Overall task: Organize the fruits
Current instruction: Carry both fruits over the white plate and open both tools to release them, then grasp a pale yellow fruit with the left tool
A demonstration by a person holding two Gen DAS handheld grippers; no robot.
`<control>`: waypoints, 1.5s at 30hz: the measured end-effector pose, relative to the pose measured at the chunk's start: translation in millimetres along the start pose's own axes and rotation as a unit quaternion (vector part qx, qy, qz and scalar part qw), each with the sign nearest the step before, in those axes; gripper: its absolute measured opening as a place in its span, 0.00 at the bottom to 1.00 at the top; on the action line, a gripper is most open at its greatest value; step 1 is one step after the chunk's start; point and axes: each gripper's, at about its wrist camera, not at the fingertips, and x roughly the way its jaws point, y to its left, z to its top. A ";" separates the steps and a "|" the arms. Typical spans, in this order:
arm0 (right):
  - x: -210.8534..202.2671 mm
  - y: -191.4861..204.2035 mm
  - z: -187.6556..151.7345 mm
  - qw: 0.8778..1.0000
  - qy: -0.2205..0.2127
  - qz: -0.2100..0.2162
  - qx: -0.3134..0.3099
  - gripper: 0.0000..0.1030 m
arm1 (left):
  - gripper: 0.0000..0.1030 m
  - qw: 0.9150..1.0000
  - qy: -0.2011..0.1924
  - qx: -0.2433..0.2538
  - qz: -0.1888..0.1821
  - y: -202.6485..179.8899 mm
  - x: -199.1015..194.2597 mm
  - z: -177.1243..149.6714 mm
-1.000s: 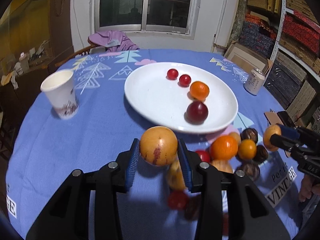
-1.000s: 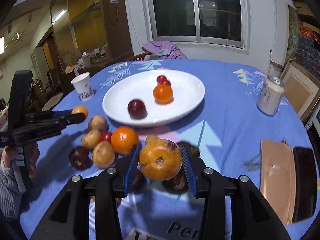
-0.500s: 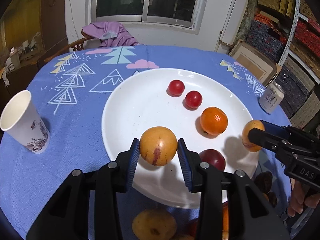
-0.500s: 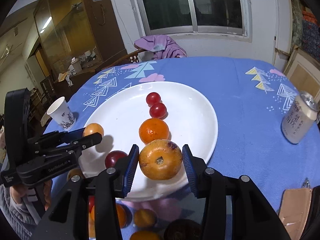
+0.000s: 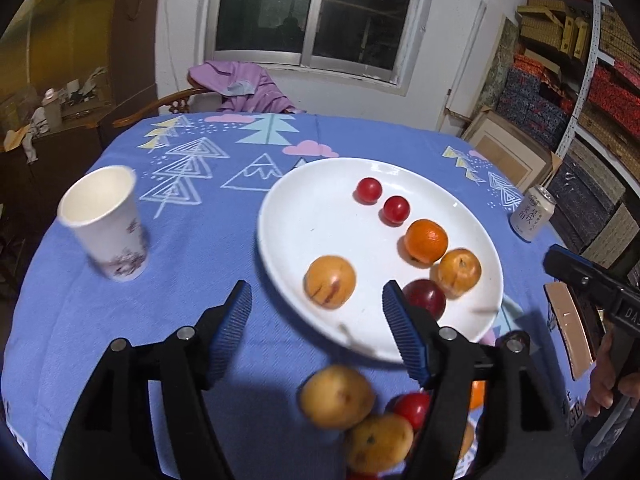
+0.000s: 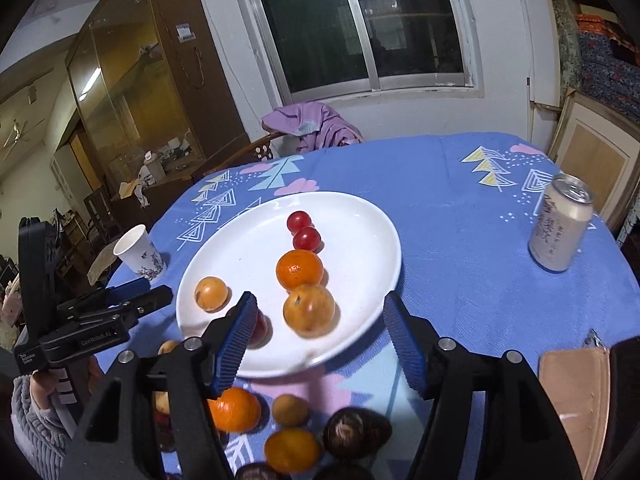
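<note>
A white plate [image 5: 320,240] [image 6: 360,240] holds two red cherry tomatoes [image 5: 369,190], an orange [image 5: 425,240], a dark red plum [image 5: 425,301] and two yellow-orange fruits [image 5: 330,282] [image 5: 458,272]. My left gripper [image 5: 316,304] is open and empty just in front of the left yellow fruit. My right gripper [image 6: 318,330] is open and empty just in front of the other yellow fruit [image 6: 309,311]. Several loose fruits [image 6: 288,432] [image 5: 356,412] lie on the blue cloth in front of the plate.
A paper cup [image 5: 105,222] stands left of the plate. A drink can [image 6: 560,226] stands to the right. A tan wallet [image 6: 574,400] lies at the right near edge. A chair with purple cloth [image 6: 316,126] is behind the table.
Both grippers carried their yellow fruits over the plate, opened and let go. The two fruits now rest on the plate and both grippers have drawn back a little.
</note>
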 end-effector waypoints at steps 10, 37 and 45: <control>-53.0 -15.7 -46.1 0.999 -0.029 0.005 0.030 0.72 | 0.65 1.000 0.013 0.009 0.021 1.7 -22.1 -53.8; -62.3 -30.6 -46.5 0.997 -0.033 0.022 0.060 0.76 | 0.73 0.995 0.029 0.063 0.072 -3.1 0.3 -61.2; -63.1 -25.4 -49.3 0.998 -0.031 0.023 0.049 0.76 | 0.61 0.996 0.040 0.056 0.048 -5.2 9.1 -62.8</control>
